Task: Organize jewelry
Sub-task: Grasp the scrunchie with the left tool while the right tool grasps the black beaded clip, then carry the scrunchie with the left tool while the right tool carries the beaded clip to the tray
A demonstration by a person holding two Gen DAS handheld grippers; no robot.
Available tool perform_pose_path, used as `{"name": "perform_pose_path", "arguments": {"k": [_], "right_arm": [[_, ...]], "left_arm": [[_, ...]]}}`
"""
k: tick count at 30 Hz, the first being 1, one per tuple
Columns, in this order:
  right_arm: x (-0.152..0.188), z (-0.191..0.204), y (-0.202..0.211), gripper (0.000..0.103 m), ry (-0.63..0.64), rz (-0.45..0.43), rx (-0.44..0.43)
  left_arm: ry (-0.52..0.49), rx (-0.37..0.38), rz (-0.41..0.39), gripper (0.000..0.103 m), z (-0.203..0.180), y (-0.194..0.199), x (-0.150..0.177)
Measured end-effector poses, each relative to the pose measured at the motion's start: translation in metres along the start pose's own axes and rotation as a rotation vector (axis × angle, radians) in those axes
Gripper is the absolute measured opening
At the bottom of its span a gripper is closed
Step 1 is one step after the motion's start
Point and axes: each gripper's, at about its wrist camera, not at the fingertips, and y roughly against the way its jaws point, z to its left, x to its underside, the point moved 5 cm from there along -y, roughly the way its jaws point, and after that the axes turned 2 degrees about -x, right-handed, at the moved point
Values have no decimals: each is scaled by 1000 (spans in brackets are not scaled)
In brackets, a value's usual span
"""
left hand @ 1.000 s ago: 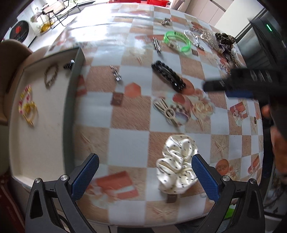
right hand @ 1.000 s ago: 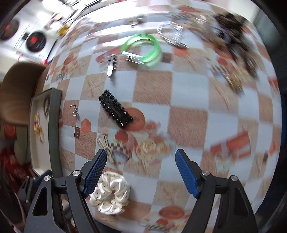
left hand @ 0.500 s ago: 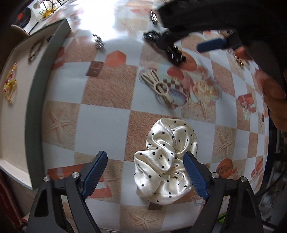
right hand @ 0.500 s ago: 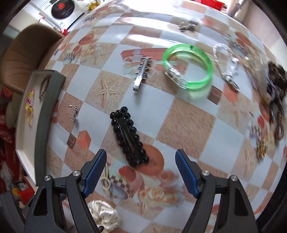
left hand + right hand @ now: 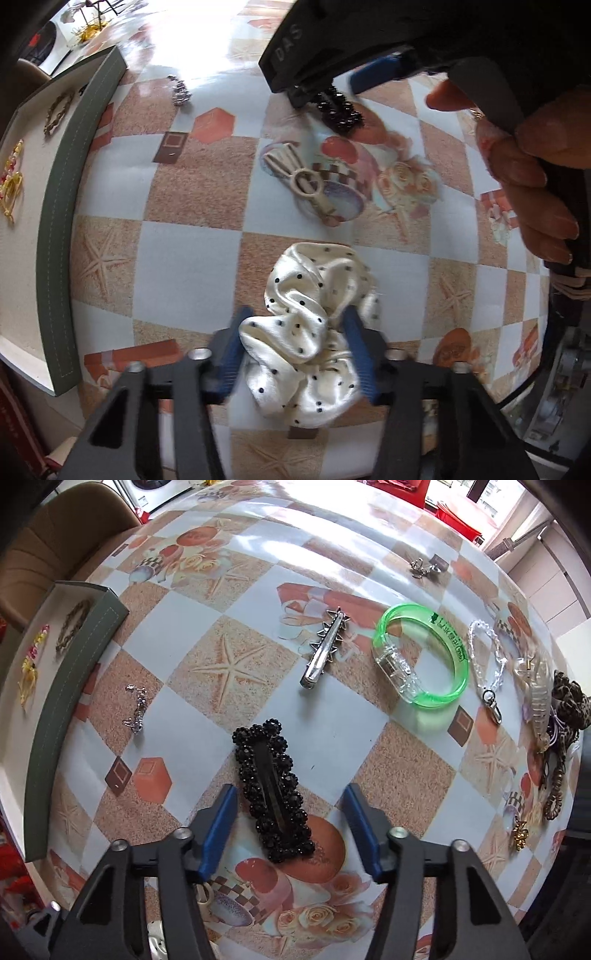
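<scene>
A white polka-dot scrunchie (image 5: 306, 332) lies on the checked tablecloth between the fingers of my left gripper (image 5: 297, 347). Its jaws are closing and the blue pads press into the fabric on both sides. My right gripper (image 5: 291, 827) points straight down over a black beaded hair clip (image 5: 273, 786). Its jaws are closing with the clip between them, and a gap shows on each side. In the left wrist view the black clip (image 5: 340, 110) sits under the right gripper's body, with a person's hand (image 5: 535, 177) on the handle.
A green-edged tray (image 5: 59, 221) at the left holds a bronze bracelet (image 5: 59, 109) and a yellow bead bracelet (image 5: 13, 181). Loose on the cloth: cream clip (image 5: 306, 181), silver earring (image 5: 135, 710), silver star clip (image 5: 325, 646), green bangle (image 5: 424, 653), clear chain (image 5: 487, 661), leopard scrunchie (image 5: 569, 705).
My left gripper came down onto the scrunchie and its jaws narrowed around it. My right gripper travelled across the table, rolled, and dropped over the black clip with its jaws narrowing.
</scene>
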Motion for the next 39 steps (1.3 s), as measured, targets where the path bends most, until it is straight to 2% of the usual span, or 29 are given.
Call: {"name": "perform_pose_path", "arguments": {"k": [1,3,4,6,7,15,17,20,27,29,39], "right_arm": [[0,-1,1,44,-1,0,0],[0,-1,2,34,-8,3,-3],[0,-2,2,34,-14,5,-10],[-1,0,2,34,-28,5,-17],[-1,-2,3,34,-34,5,-20],[21,-32,16,33,-143,21,-97],[26,-38,21,33,-173,24,-119],[35,-58,29,33,-223,32,-151],[66,-75,52,33,-289,33,-199],[73,-62,64,33,-299,28,-210],[86,-48,98,33,-314,-7,-271]], "left_arm": [[1,9,2,39,-3,0,0],[1,9,-2,36,-6,2,-1],[0,15,-3,28,-6,2,-1],[6,24,-5,26,-8,5,-2],[8,31,-7,18,-8,6,-2],[33,68,-36,18,-12,25,1],[24,91,-49,18,2,35,5],[12,91,-69,18,3,47,5],[25,79,-115,18,8,72,7],[35,71,-131,18,14,81,7],[95,5,-221,18,41,120,-1]]}}
